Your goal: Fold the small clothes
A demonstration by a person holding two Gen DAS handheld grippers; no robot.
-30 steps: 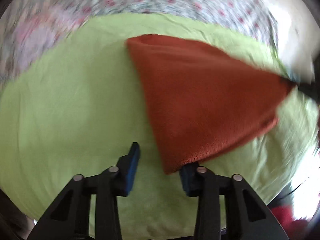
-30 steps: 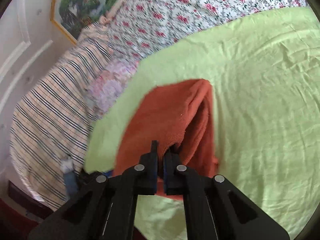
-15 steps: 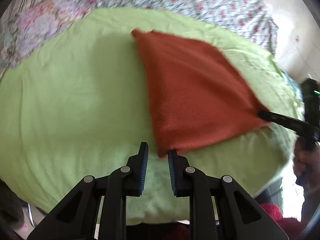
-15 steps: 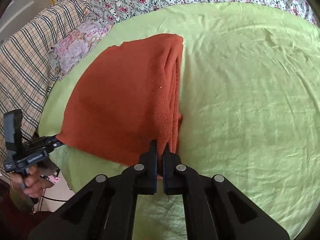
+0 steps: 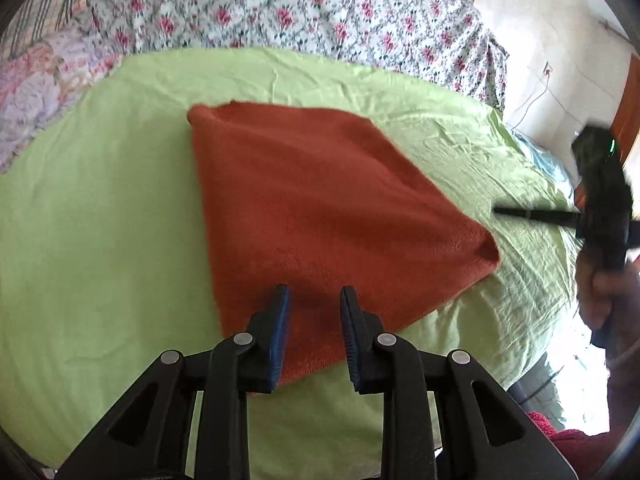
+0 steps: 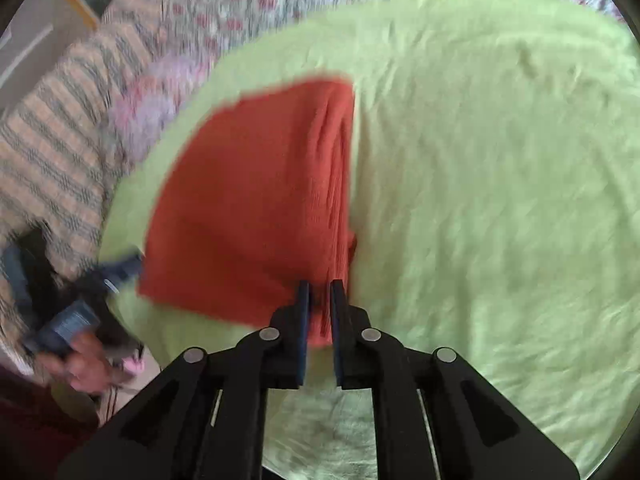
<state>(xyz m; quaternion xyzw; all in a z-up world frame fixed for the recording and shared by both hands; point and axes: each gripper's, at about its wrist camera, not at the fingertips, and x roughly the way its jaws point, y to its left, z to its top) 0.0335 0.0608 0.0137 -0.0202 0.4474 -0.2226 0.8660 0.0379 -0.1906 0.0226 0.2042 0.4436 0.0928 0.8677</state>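
Note:
A folded rust-orange cloth (image 5: 320, 216) lies flat on the green sheet (image 5: 100, 220); it also shows in the right wrist view (image 6: 256, 200). My left gripper (image 5: 314, 300) is open and empty, hovering over the cloth's near edge. My right gripper (image 6: 319, 292) stands slightly open at the cloth's near folded corner, its jaws parted with a narrow gap and the cloth's corner just ahead of them. In the left wrist view the right gripper (image 5: 600, 208) appears at the far right, clear of the cloth's right corner.
The green sheet (image 6: 480, 200) covers a bed with a floral cover (image 5: 280, 8) behind and a striped blanket (image 6: 52, 160) at the left. A wall with a socket and cable (image 5: 548, 72) is at the far right.
My right gripper has let go of the cloth corner and drawn back. The cloth has dropped flat. My left gripper has opened wider and moved over the cloth's near edge.

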